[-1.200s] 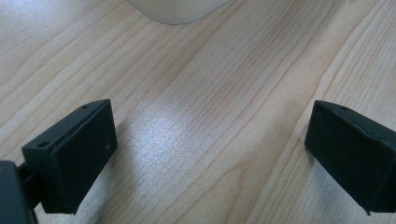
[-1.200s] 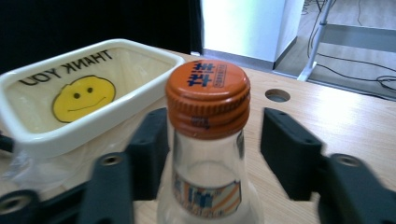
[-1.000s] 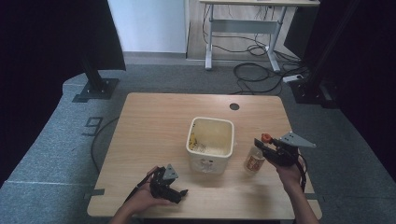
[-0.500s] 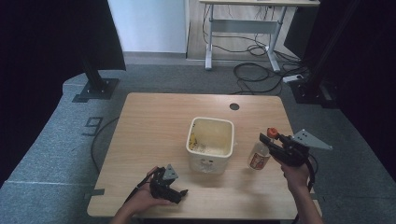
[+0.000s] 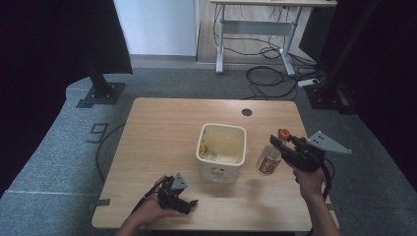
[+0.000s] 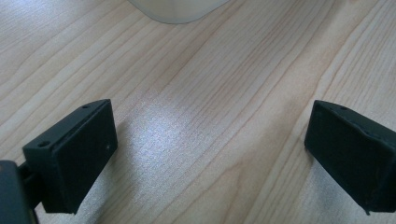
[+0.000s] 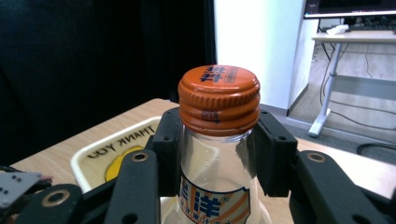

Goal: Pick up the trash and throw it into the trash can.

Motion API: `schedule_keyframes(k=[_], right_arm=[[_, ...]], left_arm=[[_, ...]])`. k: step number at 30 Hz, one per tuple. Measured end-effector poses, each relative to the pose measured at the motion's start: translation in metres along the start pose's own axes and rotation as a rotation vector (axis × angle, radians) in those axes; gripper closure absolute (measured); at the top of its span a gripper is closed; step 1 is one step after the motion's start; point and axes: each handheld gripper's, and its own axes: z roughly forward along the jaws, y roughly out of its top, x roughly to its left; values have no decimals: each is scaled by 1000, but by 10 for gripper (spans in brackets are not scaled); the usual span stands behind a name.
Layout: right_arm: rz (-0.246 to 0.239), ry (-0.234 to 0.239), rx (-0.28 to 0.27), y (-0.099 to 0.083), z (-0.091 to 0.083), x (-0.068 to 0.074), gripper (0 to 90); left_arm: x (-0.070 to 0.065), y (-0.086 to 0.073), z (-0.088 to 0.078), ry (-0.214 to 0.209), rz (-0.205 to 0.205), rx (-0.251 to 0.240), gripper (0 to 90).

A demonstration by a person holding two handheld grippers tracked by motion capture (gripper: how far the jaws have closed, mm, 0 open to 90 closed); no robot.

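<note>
A clear glass bottle (image 5: 269, 158) with an orange cap (image 7: 218, 98) hangs off the table right of the cream bin (image 5: 222, 147). My right gripper (image 5: 280, 142) is shut on the bottle's neck just under the cap, and both pads (image 7: 275, 149) press on the glass in the right gripper view. My left gripper (image 5: 189, 204) rests low at the table's front edge, left of the bin. Its jaws stand wide apart over bare wood (image 6: 210, 116) with nothing between them.
The square cream bin holds some yellowish scraps. The wooden table (image 5: 167, 128) has a round cable hole (image 5: 246, 112) at its far right. Dark stands (image 5: 101, 91) and a desk frame with cables (image 5: 265, 73) stand on the floor beyond.
My right gripper has lifted the bottle off the table and drawn it slightly to the right. The left hand has stayed in place.
</note>
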Motion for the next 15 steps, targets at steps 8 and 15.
schedule_keyframes(k=[8,15], right_arm=[[-3,35,-30,17,4,11,582],[-15,60,-46,35,10,24,582]], left_arm=[[0,0,0,0,0,1,25],[0,0,0,1,2,2,25]])
